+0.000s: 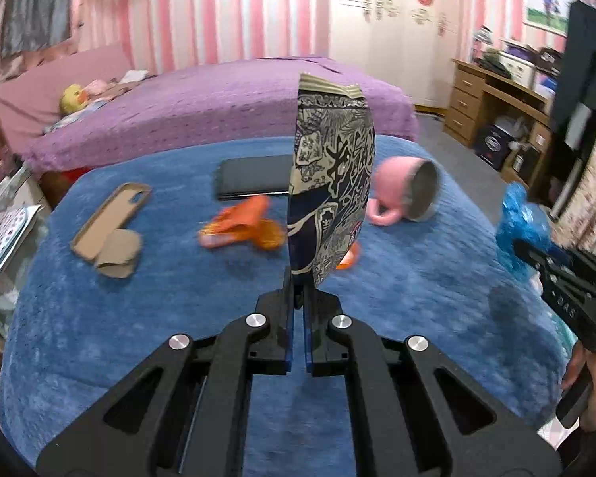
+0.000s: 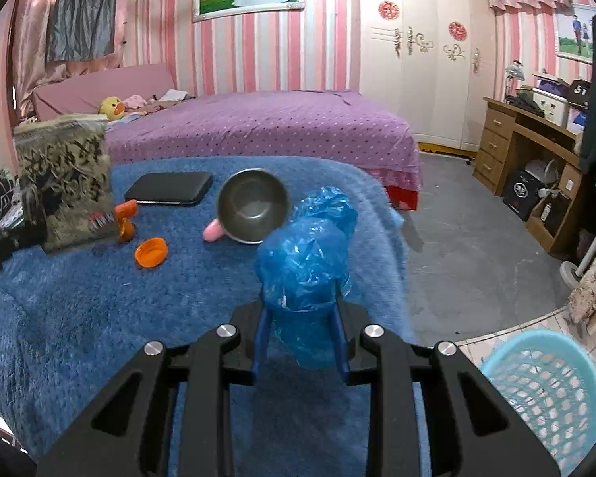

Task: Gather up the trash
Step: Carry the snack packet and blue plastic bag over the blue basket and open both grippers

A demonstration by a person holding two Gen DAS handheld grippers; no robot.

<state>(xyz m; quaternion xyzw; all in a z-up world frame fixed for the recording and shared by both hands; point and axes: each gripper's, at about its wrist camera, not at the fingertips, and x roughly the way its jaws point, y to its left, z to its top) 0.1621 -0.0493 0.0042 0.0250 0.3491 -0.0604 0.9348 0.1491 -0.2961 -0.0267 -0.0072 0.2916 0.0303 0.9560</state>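
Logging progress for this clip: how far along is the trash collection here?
Nothing shows as binned yet; the blue basket looks empty. In hand: the left gripper pinches a patterned snack bag, the right gripper grips a crumpled blue plastic bag. Left on the blue blanket: orange wrapper, orange cap, cardboard roll.

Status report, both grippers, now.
Left gripper shut on snack bag, lifted. Right gripper shut on blue plastic bag. Basket lower right, path clear. Orange wrapper left on blanket.

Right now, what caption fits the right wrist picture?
Right claw clutching a crumpled blue plastic bag above the blue blanket, basket nearby.
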